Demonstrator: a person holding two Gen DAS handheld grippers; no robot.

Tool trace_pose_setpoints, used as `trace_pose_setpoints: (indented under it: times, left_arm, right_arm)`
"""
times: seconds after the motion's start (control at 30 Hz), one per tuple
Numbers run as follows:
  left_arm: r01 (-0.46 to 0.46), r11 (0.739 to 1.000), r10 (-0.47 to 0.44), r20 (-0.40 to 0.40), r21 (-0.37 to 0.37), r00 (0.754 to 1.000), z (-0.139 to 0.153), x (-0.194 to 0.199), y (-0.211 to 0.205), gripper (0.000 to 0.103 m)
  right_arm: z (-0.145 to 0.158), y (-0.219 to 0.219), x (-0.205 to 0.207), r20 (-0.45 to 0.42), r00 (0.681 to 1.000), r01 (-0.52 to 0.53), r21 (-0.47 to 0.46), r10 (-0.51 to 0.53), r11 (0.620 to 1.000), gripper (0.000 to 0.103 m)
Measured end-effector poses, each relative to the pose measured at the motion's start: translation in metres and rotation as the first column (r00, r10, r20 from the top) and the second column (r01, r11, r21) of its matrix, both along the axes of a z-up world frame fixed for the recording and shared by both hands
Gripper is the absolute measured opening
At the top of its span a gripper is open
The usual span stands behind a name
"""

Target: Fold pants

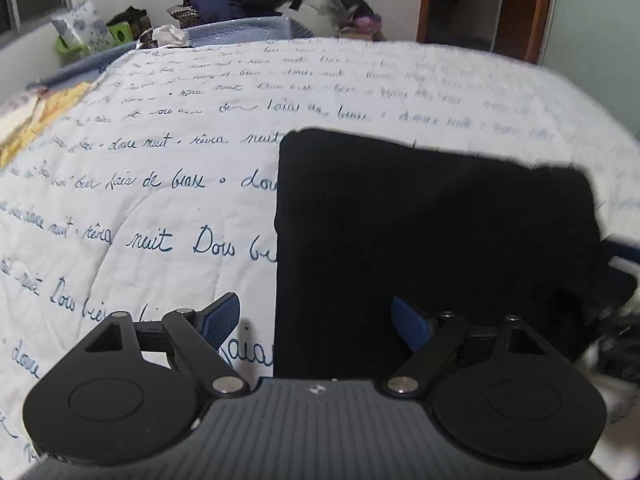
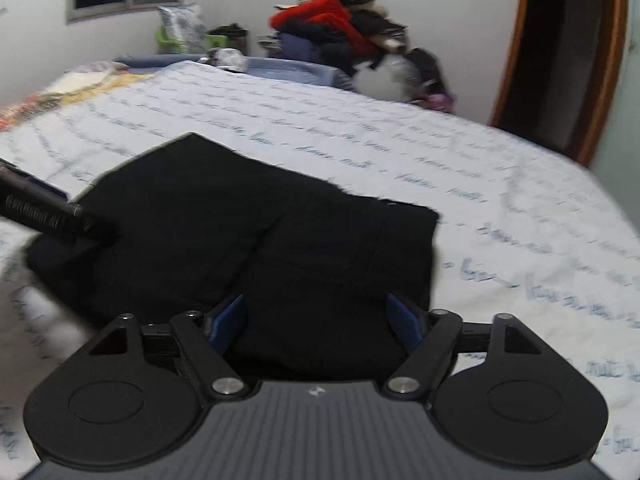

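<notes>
pants (image 2: 248, 240): soft, limp, light, already folded into a compact stack | left gripper (image 1: 320, 324) spread, empty, straddling its edge | right gripper (image 2: 316, 320) spread, fabric between fingers, ungripped | best hold: folded edge

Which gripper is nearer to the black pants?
Right. The right gripper is open with the black pants bunched between its fingers; the left gripper, also open, straddles their left edge.

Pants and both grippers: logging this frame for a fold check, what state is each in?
pants: black, folded into a compact block, lying flat on the bed.
left gripper: open, fingers spread over the pants' left edge.
right gripper: open, fingers either side of the near edge.
</notes>
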State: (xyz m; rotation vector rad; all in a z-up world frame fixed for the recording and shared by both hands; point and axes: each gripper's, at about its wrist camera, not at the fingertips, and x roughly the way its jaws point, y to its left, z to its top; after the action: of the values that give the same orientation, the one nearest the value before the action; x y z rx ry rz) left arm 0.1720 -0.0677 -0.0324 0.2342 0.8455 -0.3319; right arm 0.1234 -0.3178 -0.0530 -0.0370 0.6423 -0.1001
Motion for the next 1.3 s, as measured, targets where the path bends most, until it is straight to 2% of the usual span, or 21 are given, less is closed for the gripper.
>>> trace_pose_setpoints:
  times: [0.17,0.23,0.3,0.47,0.67,1.0,1.3]
  left_arm:
    - [-0.028,0.998,0.028,-0.012,-0.049,1.000,0.007,-0.007,0.006,0.084]
    - [-0.040,0.998,0.040,-0.015,-0.040,0.999,0.006,-0.010,0.005,0.084]
    - [-0.044,0.999,0.044,-0.017,-0.031,0.999,0.006,-0.016,0.003,0.085]
    - [-0.062,0.998,0.062,-0.001,-0.017,0.998,0.010,-0.035,0.004,0.092]
    - [-0.057,0.998,0.057,0.006,-0.008,0.998,0.011,-0.055,0.006,0.093]
    - [-0.036,0.999,0.036,-0.010,0.002,0.999,0.008,-0.082,0.009,0.093]
    - [-0.032,0.999,0.032,-0.013,-0.002,0.999,0.007,-0.103,0.013,0.093]
  right_arm:
    - [0.014,0.006,-0.019,0.062,0.998,0.004,0.060,-0.008,0.998,0.079]
    - [0.008,0.008,-0.016,0.030,1.000,-0.006,0.052,0.004,0.999,0.080]
    - [-0.001,0.010,-0.010,-0.012,1.000,0.004,0.029,-0.004,1.000,0.085]
    - [0.012,0.012,-0.020,0.006,0.998,0.067,0.080,-0.068,0.995,0.090]
    - [0.016,0.028,-0.036,-0.003,0.996,0.086,0.099,-0.086,0.991,0.094]
    - [0.021,0.043,-0.066,-0.035,0.993,0.121,0.228,-0.116,0.966,0.095]
    - [0.026,0.063,-0.088,-0.027,0.994,0.111,0.217,-0.108,0.970,0.095]
